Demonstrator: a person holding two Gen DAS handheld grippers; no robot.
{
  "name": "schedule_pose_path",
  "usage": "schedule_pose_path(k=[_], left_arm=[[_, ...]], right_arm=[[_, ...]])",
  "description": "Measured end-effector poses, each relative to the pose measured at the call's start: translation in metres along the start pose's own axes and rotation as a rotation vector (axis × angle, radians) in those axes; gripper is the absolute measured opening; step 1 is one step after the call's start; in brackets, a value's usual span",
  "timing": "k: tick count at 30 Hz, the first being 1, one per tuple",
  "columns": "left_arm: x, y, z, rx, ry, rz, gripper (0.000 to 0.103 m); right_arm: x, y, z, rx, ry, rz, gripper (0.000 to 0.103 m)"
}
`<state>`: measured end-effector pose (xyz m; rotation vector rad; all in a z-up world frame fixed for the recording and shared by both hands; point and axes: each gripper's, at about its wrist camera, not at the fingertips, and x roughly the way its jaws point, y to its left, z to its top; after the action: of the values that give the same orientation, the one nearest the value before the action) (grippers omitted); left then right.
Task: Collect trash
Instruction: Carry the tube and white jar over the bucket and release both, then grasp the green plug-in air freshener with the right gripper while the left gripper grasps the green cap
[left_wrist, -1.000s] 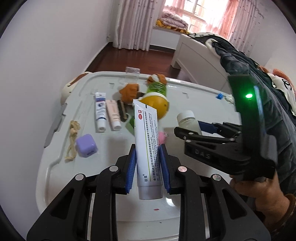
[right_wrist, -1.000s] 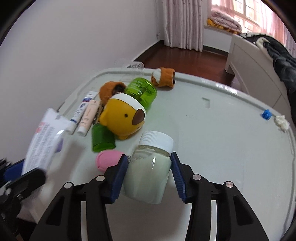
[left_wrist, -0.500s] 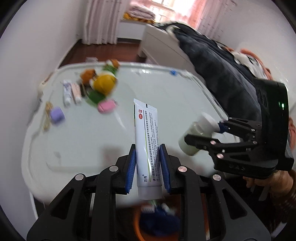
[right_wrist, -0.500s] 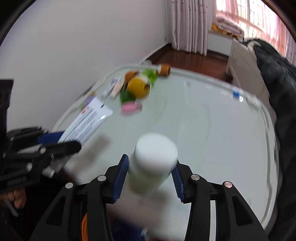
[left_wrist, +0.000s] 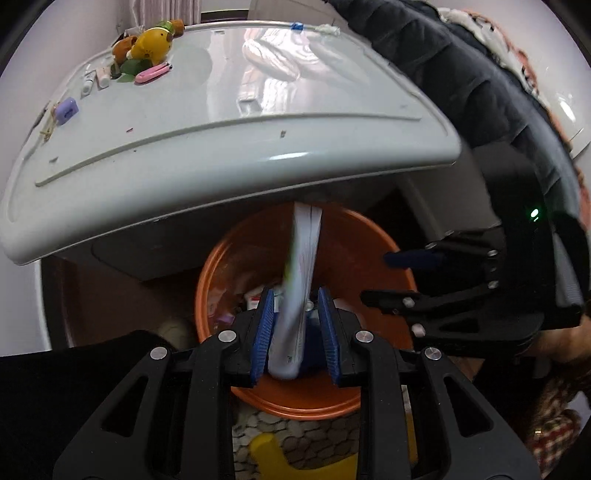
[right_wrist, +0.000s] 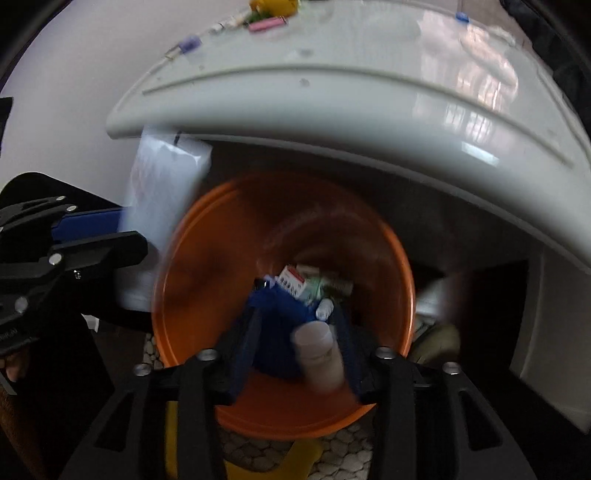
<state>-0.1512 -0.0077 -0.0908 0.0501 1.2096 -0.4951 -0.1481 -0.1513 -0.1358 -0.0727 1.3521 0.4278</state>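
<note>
Seen from the left wrist camera, the left gripper (left_wrist: 295, 332) points steeply down over an orange bin (left_wrist: 373, 258) that stands on the floor under the near edge of a pale lidded storage box (left_wrist: 229, 147). Its blue pads are nearly closed and clamp the lower end of a white tube (left_wrist: 301, 266), which rises from the jaws toward the box edge above the bin and is blurred. Loose trash lies in the bottom of the bin. To the right of the bin the right gripper (left_wrist: 406, 280) shows from the side, with its two fingers apart. On the far corner of the box top lie a yellow toy (left_wrist: 151, 38), a pink case (left_wrist: 153, 72) and a small purple cube (left_wrist: 67, 109). From the right wrist camera, the right gripper (right_wrist: 299, 343) also points down into the orange bin (right_wrist: 173, 266), and its jaws have just been opening. A white-capped bottle (right_wrist: 319, 350) sits blurred between the fingers, close to the right-hand one; whether the pads touch it cannot be told. Packets and small trash lie in the bin beyond it. Left of the bin the left gripper (right_wrist: 92, 236) holds the white tube (right_wrist: 162, 195), whose top end meets the box edge (right_wrist: 332, 96).
</note>
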Motion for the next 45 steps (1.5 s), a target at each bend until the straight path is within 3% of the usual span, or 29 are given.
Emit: schedule_pose_path(k=[2,4,7,12,24,32,34,42,45], left_arm=[[0.007,-0.001,0.000,-0.003,0.025,0.013,0.029],[0.011,-0.001,-0.001,-0.004,0.037,0.034,0.041],[0.012,-0.004,0.001,0.006,0.045,0.062,0.043],[0.009,-0.008,0.007,0.028,0.029,0.119,0.044],[-0.004,-0.001,0.026,0.034,-0.027,0.219,0.048],[-0.010,0.007,0.041,0.021,-0.070,0.257,0.061],[-0.016,0.012,0.048,0.009,-0.095,0.270,0.070],[-0.032,0.053,0.094,-0.125,-0.183,0.291,0.072],[-0.039,0.068,0.118,-0.166,-0.223,0.325,0.079]], right_arm=[[-0.005,0.001,0.002,-0.002,-0.030,-0.022,0.078],[-0.011,-0.001,0.005,-0.001,-0.064,-0.054,0.079],[-0.019,-0.009,0.013,0.020,-0.107,-0.089,0.083],[-0.029,-0.018,0.020,0.079,-0.157,-0.066,0.085],[-0.037,-0.013,0.021,0.053,-0.173,-0.051,0.088],[-0.041,-0.012,0.025,0.063,-0.182,-0.034,0.088],[-0.050,-0.011,0.030,0.060,-0.210,-0.029,0.088],[-0.115,0.000,0.085,-0.024,-0.373,-0.023,0.096],[-0.130,0.001,0.121,-0.041,-0.423,-0.003,0.096]])
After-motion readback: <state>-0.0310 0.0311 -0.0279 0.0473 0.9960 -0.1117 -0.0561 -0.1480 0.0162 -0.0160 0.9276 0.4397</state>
